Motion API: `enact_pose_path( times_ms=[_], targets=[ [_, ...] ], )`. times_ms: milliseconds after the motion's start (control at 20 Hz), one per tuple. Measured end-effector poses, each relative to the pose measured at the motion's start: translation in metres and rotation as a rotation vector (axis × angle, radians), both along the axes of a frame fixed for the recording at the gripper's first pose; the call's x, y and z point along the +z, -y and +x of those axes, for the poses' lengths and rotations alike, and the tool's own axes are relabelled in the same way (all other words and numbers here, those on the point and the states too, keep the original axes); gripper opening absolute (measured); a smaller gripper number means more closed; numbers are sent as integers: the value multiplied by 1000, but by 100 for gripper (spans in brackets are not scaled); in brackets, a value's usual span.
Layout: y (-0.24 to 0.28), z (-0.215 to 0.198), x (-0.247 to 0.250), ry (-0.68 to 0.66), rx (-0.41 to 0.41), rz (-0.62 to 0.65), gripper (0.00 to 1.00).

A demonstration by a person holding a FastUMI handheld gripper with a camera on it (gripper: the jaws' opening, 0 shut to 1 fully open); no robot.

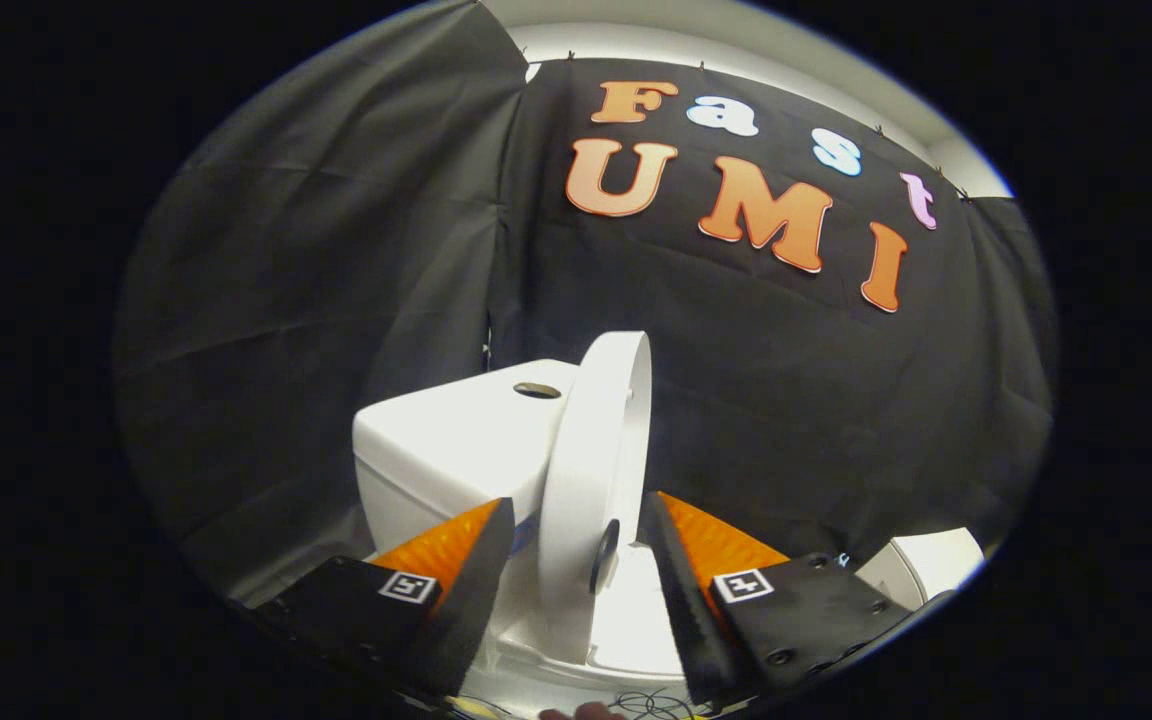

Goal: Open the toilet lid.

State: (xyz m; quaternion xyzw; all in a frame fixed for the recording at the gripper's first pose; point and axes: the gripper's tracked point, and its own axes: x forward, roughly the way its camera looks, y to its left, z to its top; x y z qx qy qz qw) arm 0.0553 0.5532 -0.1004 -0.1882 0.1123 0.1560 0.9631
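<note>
- The toilet lid [591, 470] stands raised, close to upright and seen nearly edge-on, a white oval disc tipped a little toward the tank
- The tank [451, 450] sits just behind the lid on one side, white and boxy, with a round dark button hole [537, 390] in its top close to the lid's upper edge
- The tool [576, 535] is spread open, its two fingers standing apart with the lid's lower part in the gap between them
- One finger [456, 550] lies on the tank side of the lid and the other finger [706, 550] on the far side; a sliver of space shows between each finger and the lid, so neither seems to press on it, though whether the second finger touches cannot be told for sure
- A small dark bumper [604, 555] sits on the lid's face low down, just beside the second finger's tip
- Below the lid, between the fingers, the white toilet seat and bowl rim [626, 620] shows brightly lit
- Some thin dark wire [651, 703] lies below the seat, nearer than the lid
- A black cloth wall [336, 300] hangs behind the tank and the lid
</note>
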Motion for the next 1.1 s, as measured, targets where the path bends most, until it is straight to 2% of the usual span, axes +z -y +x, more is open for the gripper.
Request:
enact_pose_path(
  times_ms=[50,200,450,700,1100],
  targets=[
    [0,-2,10,15,13,13,89],
    [6,1,33,42,32,48,94],
    [49,15,67,28,12,115,94],
    [115,23,105,35,-25,168,94],
    [252,16,182,83,-98,319,94]
  ],
)
